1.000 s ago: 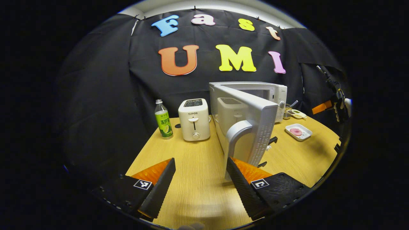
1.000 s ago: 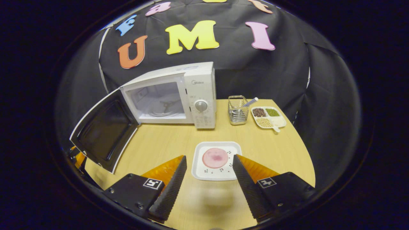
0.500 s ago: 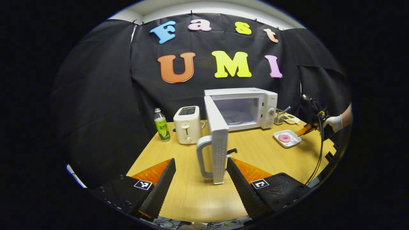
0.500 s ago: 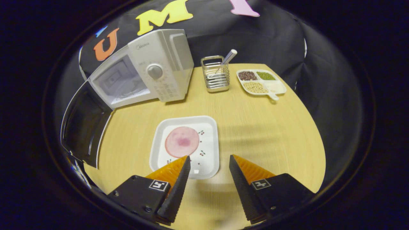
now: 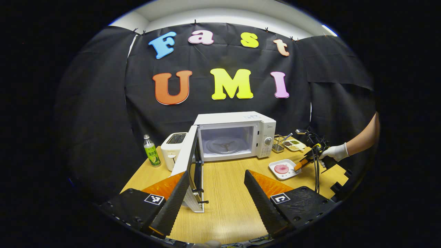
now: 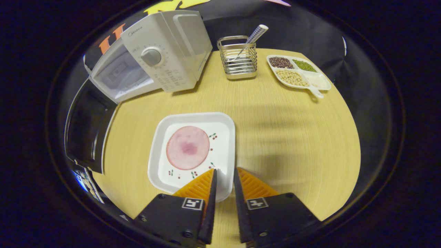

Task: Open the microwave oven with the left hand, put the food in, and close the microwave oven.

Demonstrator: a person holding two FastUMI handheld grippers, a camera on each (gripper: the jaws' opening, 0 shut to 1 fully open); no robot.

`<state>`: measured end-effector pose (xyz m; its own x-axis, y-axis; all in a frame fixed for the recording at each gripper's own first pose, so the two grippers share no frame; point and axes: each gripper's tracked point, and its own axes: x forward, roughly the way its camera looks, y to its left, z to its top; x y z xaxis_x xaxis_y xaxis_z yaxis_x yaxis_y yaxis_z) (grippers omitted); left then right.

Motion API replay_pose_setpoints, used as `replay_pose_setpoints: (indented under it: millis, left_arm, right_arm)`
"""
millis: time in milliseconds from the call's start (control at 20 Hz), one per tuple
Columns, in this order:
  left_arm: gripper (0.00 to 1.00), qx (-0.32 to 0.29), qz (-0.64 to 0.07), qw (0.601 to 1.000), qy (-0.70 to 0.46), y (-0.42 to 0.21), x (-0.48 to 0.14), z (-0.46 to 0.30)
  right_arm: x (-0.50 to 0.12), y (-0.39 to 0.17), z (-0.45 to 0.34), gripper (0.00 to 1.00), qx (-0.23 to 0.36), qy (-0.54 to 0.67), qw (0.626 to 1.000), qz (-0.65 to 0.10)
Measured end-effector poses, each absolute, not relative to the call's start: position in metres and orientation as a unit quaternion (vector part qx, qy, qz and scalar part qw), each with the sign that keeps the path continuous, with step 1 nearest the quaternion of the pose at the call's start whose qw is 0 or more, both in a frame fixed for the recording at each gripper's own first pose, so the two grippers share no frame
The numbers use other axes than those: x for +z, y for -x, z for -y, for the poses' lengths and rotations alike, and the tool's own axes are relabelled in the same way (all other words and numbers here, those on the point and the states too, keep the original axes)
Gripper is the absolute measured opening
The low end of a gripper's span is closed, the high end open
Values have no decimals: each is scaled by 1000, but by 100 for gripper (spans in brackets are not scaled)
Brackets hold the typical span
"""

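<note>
The white microwave [image 5: 234, 136] [image 6: 162, 65] stands at the back of the table with its door [image 5: 191, 162] [image 6: 86, 127] swung wide to the left and its cavity bare. My left gripper [image 5: 215, 193] is open, low over the table's front, with the door's free edge just beyond its left finger. A pink slice of food [image 6: 187, 147] lies on a white square plate [image 6: 162, 165] [image 5: 284, 168]. My right gripper [image 6: 224, 172] is closed in on the plate's near right rim, which sits between its fingers. A gloved hand holds that right gripper [image 5: 303, 163] at the plate.
A toaster [image 5: 172, 151] and a green-labelled bottle [image 5: 151, 155] stand left of the microwave. A wire utensil holder [image 6: 239, 62] and a divided dish of beans [image 6: 298, 72] sit to its right. Bare wooden table [image 6: 282, 131] lies right of the plate.
The left gripper drew back from the door, which now stands wide open. The right gripper dropped to the plate and its fingers closed from wide apart onto the rim.
</note>
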<state>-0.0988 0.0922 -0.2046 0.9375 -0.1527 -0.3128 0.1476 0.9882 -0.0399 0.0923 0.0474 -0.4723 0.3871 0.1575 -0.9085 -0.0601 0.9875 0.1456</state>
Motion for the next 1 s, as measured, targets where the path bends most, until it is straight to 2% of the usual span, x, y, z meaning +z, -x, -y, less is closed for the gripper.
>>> replay_pose_setpoints:
  millis: [50,100,250,400,1000]
  left_arm:
    - [96,-75,-161,984,4,98,-205,-92]
    - [96,-75,-160,984,2,97,-204,-92]
    - [96,-77,-153,985,-5,91,-200,-92]
    - [96,-78,-147,986,-10,87,-197,-92]
    - [96,-95,-138,986,-16,88,-172,-86]
  right_arm:
    - [-472,-92,-47,13,61,-41,830,-553]
    - [-474,-91,-47,19,59,-40,826,-560]
    - [-475,-89,-48,4,48,-56,818,-570]
    - [-475,-87,-51,4,44,-79,815,-573]
    - [-429,-82,-117,4,97,-256,834,-479]
